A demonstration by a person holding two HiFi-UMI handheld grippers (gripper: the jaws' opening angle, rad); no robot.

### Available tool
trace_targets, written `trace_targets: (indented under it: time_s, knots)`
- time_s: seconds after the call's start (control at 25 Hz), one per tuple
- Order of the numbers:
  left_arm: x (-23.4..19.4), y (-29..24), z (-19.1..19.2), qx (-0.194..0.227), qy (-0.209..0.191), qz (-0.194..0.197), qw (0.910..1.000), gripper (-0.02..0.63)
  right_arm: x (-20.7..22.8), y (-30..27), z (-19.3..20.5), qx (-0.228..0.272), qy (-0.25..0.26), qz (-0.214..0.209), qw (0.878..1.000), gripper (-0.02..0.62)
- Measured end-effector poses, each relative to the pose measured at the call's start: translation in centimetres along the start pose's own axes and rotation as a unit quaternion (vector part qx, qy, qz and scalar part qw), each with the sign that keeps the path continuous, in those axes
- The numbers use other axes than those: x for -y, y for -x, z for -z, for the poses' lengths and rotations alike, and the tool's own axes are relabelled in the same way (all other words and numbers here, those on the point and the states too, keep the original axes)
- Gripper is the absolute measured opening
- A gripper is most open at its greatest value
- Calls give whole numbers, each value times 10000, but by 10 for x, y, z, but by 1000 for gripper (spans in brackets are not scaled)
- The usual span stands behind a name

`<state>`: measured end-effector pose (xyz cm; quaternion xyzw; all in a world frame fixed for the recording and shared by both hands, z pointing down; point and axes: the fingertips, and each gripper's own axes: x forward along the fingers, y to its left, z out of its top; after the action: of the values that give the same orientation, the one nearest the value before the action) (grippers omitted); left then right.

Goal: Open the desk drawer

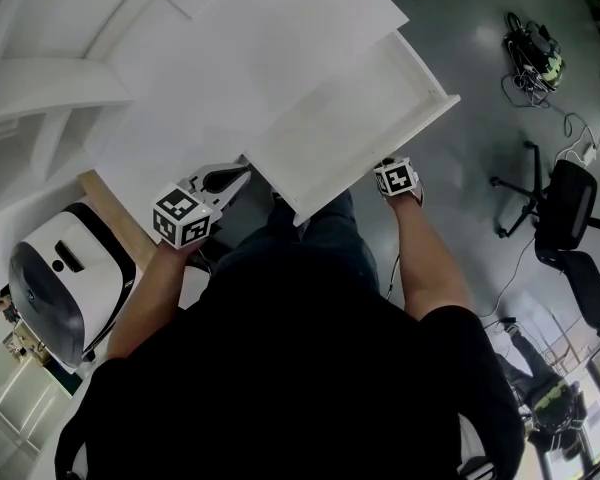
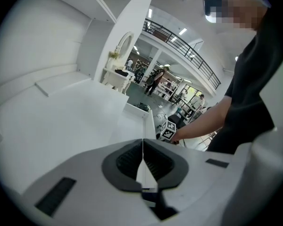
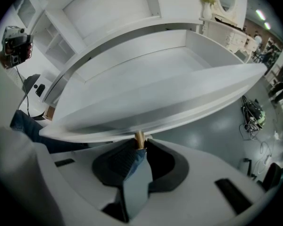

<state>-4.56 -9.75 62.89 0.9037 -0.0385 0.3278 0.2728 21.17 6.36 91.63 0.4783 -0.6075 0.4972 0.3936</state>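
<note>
Head view, steeply down: person's dark top [image 1: 300, 368] fills the bottom edge, with both bare forearms reaching forward. The white-bodied left gripper [image 1: 235, 176], which has dark pads and a black-and-white marker cube [image 1: 183, 217], hangs just beside the left side of the drawer, close to where that side meets the desk. In the left gripper view its jaws are pressed together along a thin line with nothing between them. The matching right gripper [image 3: 140, 145] shows only its own marker cube [image 1: 396, 178] in the head view, tucked under the middle of the drawer front. In the right gripper view its dark pads are closed narrowly on a small brass-coloured knob [image 3: 139, 138] that hangs from the underside of the front panel. The shallow white wooden drawer [image 1: 350, 118] is pulled well out of the desk toward the person, and its pale floor is bare. The white desk top [image 1: 210, 58] lies beyond it, with white shelving [image 1: 40, 98] at far left. A rounded white machine with a dark grey face [image 1: 60, 288] sits low at left. Grey glossy floor [image 1: 460, 28] lies to the right of the desk, with a black office chair [image 1: 570, 198] and a tangle of cables [image 1: 535, 58] further out on it.
</note>
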Motion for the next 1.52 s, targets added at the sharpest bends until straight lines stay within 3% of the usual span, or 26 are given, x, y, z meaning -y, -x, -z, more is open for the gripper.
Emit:
trace_targets:
  time_s: [0.4,0.6,1.12,1.52]
  knots:
    - [4,1,-9,72,-84,22,9999,11,2,7,1,-70,-106,33,9999,85]
    - [6,3,-16,144,-191,70,9997,11,6,28,6,143,-340,94,9993,87]
    - [28,15,-56,491,-716,305,9958,11,-1,135,-24,1381,-578,436,9878,86]
    - [50,29,-84,760,-1150,593,9887,11,-31,239,-67,2577,-604,719,9617,83]
